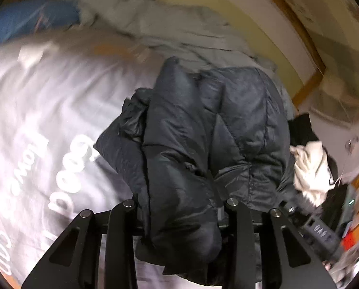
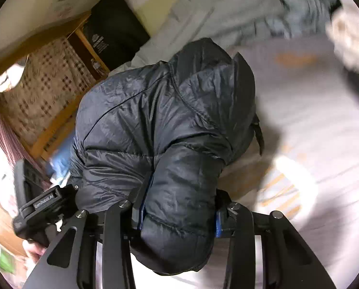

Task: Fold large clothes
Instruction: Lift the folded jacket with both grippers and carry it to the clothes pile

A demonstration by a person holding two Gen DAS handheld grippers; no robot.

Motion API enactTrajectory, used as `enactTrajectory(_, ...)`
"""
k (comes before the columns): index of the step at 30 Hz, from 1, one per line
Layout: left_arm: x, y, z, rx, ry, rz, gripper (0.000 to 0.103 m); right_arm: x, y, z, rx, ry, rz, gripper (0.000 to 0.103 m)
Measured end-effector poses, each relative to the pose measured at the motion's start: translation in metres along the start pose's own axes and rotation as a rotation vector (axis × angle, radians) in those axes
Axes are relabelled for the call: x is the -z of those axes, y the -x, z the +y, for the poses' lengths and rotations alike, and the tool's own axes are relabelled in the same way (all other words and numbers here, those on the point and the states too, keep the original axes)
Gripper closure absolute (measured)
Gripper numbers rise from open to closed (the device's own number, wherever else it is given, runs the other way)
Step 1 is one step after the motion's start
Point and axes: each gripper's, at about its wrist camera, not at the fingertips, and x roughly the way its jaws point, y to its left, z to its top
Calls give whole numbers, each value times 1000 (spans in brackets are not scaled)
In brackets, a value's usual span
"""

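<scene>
A dark puffer jacket (image 1: 203,132) hangs bunched over a bed, held at two places. In the left wrist view, a thick fold of it fills the gap of the left gripper (image 1: 179,219), whose jaws are clamped on the padding. In the right wrist view the jacket (image 2: 165,125) likewise bulges between the right gripper (image 2: 177,214) fingers, and blue pads (image 2: 218,224) press into the quilted cloth on both sides.

Under the jacket lies a pale grey cover (image 1: 47,110). Only the left view shows white lettering on it, a blue pillow (image 1: 30,19) at the top left, and a cream garment (image 1: 309,168) lying to the jacket's right. Only the right view shows a wooden frame (image 2: 56,122) with a checked cloth, a black bag (image 2: 114,29) next to it, and the other gripper's body with a hand (image 2: 34,250) on it at the lower left. Both views show a rumpled light sheet (image 2: 227,14) beyond the jacket, and both are motion-blurred at the edges.
</scene>
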Motion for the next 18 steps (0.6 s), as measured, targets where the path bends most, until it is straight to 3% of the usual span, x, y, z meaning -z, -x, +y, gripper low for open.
enactTrajectory(8,8,24,-70,19,-192,-111,69,-33,67,6,63,68,-73,61)
enactTrajectory(18,-14,15,-149,123,-283,-115,69,-66,151,-13,174,98,-182,61)
